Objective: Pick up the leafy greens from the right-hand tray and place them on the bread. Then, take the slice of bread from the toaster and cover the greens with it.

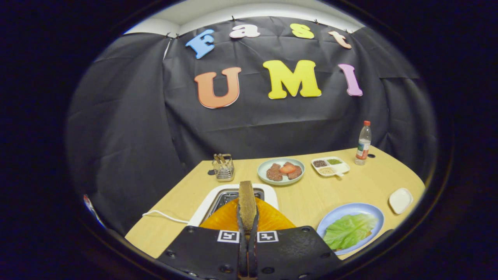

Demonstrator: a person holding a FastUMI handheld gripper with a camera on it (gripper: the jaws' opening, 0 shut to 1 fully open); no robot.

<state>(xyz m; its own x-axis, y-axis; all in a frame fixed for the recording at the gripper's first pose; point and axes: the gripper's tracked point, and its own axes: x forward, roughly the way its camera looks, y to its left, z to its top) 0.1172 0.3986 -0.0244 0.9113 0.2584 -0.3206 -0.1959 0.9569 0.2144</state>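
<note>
My gripper (248,223) is shut on a slice of bread (247,202), which stands upright and edge-on between the fingers, its brown crust facing me. The slice is just above the slot of the white toaster (268,193), directly ahead. To the right of the fingers, a blue plate (352,209) holds the leafy greens (349,230). The greens lie flat over another slice of bread, of which only a brown sliver shows at their right edge.
Beyond the toaster stand a wire utensil holder (223,168), a pale plate with meat and tomato (281,171), a divided seasoning tray (330,166) and a water bottle (363,143). A small white dish (400,200) sits at the right. A white cable (163,216) trails left from the toaster.
</note>
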